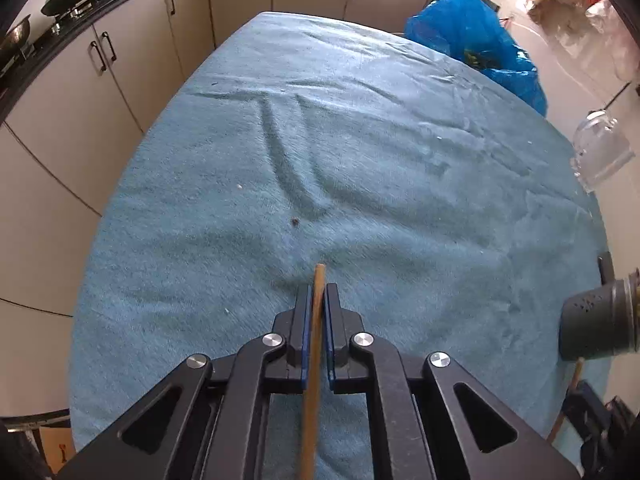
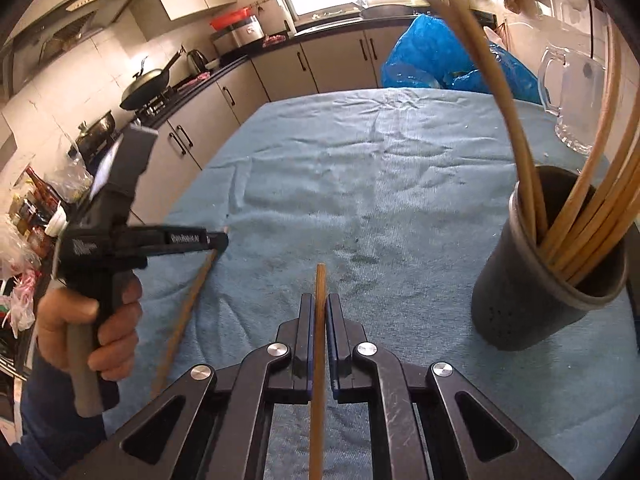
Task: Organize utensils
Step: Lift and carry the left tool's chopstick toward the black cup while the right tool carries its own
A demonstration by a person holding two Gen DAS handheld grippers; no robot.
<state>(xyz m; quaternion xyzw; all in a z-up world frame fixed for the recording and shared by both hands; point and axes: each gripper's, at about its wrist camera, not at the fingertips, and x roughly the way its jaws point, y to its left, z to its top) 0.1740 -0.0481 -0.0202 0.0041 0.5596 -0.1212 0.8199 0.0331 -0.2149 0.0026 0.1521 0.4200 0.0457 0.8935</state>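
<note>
My left gripper is shut on a wooden chopstick above the blue cloth; it also shows from the side in the right wrist view, with its chopstick slanting down. My right gripper is shut on another wooden chopstick. A dark grey utensil holder stands at the right with several chopsticks in it; it also shows in the left wrist view.
A glass mug stands at the far right of the table, also in the left wrist view. A blue plastic bag lies beyond the far edge. Kitchen cabinets run along the left and back.
</note>
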